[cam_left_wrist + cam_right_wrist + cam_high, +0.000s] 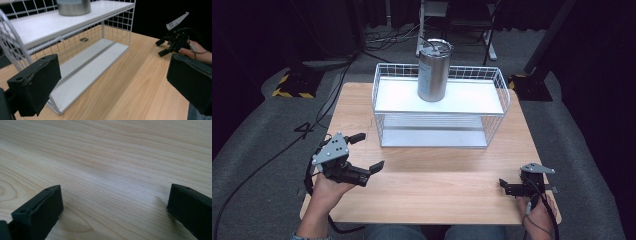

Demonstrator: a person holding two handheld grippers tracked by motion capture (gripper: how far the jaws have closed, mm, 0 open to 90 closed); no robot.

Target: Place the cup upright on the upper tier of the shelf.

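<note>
Currently, both claws rest low over the near part of the desk (432,195), well apart from the work piece; the step in hand is judged to be the start position, before any approach. The left claw (366,151) stands spread, jaws wide apart, nothing between them; in the left gripper view it looks toward the wire rack (82,50). The right claw (503,186) is likewise spread and carries nothing; in the right gripper view its jaws frame bare wood grain.

The steel tumbler (434,70) stands upright on the rack's upper white shelf (472,97), toward the shelf's back and a little left of centre; its lid is fitted, with a handle or straw part on top that is too small to tell.

Next move, as a judgement: one claw must rise above the rack's wire rim, travel forward, and close on the tumbler's smooth wall squarely; a tilted grip may slip.

Count: one tumbler; one rack with two shelves, the lower shelf (432,136) bare; two claws; one desk.
</note>
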